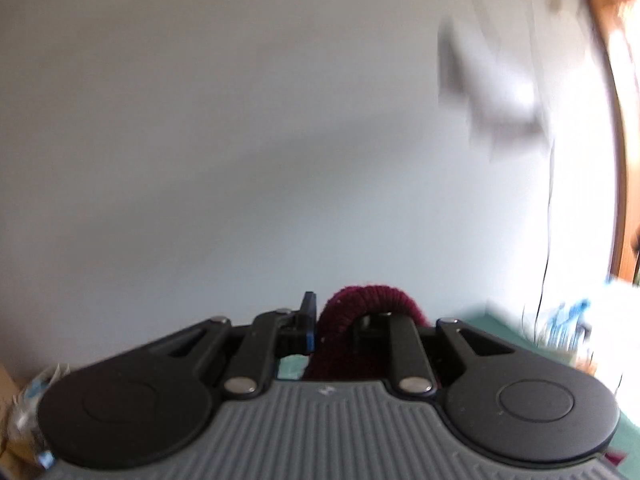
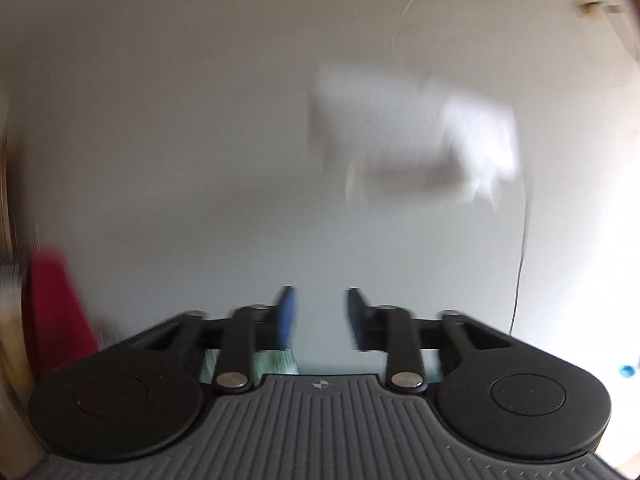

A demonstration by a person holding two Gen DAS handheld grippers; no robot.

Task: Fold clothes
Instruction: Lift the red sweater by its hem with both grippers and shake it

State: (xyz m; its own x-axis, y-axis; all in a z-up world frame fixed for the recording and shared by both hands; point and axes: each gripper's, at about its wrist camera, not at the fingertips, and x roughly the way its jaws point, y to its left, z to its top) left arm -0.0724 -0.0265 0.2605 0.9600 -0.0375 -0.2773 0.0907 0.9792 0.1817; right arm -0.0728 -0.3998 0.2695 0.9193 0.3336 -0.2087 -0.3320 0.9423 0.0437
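Observation:
In the left wrist view a dark maroon knitted garment bunches over the right finger and runs down between the jaws. My left gripper is shut on it, and only the left blue pad shows. In the right wrist view my right gripper stands open, its two blue pads well apart with nothing between them. A blurred red cloth hangs at the left edge of that view. Whether it is the same garment I cannot tell.
Both grippers point at a white wall with blurred white papers stuck on it. A thin cable hangs down the wall. A green surface lies below, with blurred clutter at right. A wooden door frame stands far right.

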